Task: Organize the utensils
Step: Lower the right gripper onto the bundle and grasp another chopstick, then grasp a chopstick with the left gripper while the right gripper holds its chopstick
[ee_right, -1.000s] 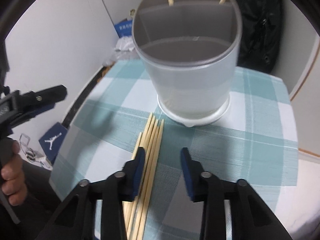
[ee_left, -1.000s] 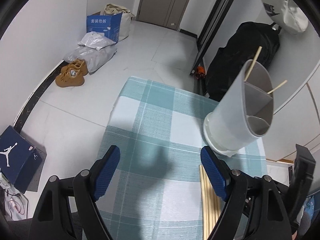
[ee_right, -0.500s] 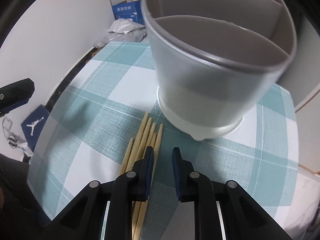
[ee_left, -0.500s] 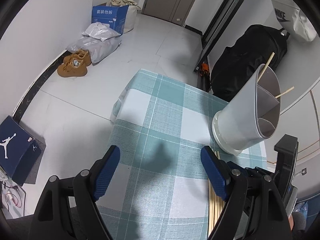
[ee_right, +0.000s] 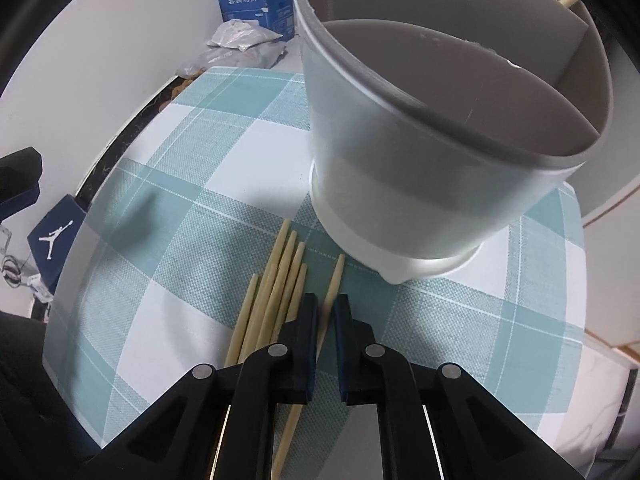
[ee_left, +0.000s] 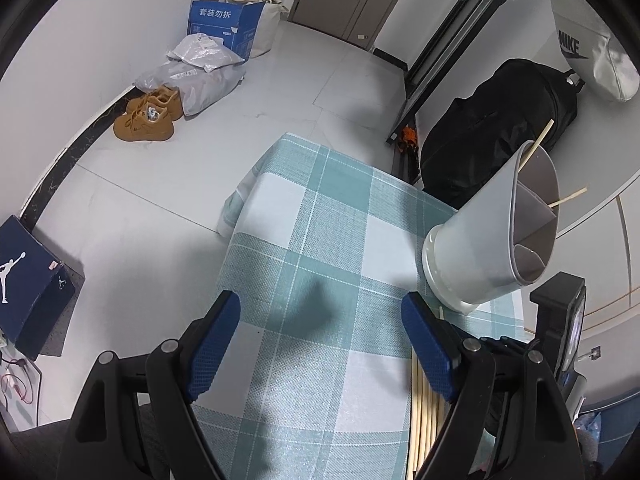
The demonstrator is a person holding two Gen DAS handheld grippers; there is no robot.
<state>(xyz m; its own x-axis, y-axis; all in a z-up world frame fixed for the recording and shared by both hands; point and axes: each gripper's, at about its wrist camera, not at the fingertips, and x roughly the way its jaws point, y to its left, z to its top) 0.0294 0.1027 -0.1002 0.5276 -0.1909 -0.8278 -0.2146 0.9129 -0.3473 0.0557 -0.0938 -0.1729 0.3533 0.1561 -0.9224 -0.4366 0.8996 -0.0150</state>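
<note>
Right claw (ee_right: 325, 312) clamped on one chopstick (ee_right: 335, 280), apart from the bundle (ee_right: 276, 292) lying on the checked worktop (ee_right: 192, 208) beside the holder (ee_right: 420, 184). Left claw (ee_left: 320, 328) spread wide, nothing between.

A small table under a teal-and-white checked cloth (ee_left: 320, 216) carries everything. Toward its far right side stands a pale grey utensil holder (ee_right: 420, 184) on a white base, its inside split into compartments. Just in front of that base lies a loose bunch of wooden chopsticks (ee_right: 280, 280) side by side on the cloth, with one more chopstick (ee_right: 334, 284) lying slightly apart to their right.
</note>
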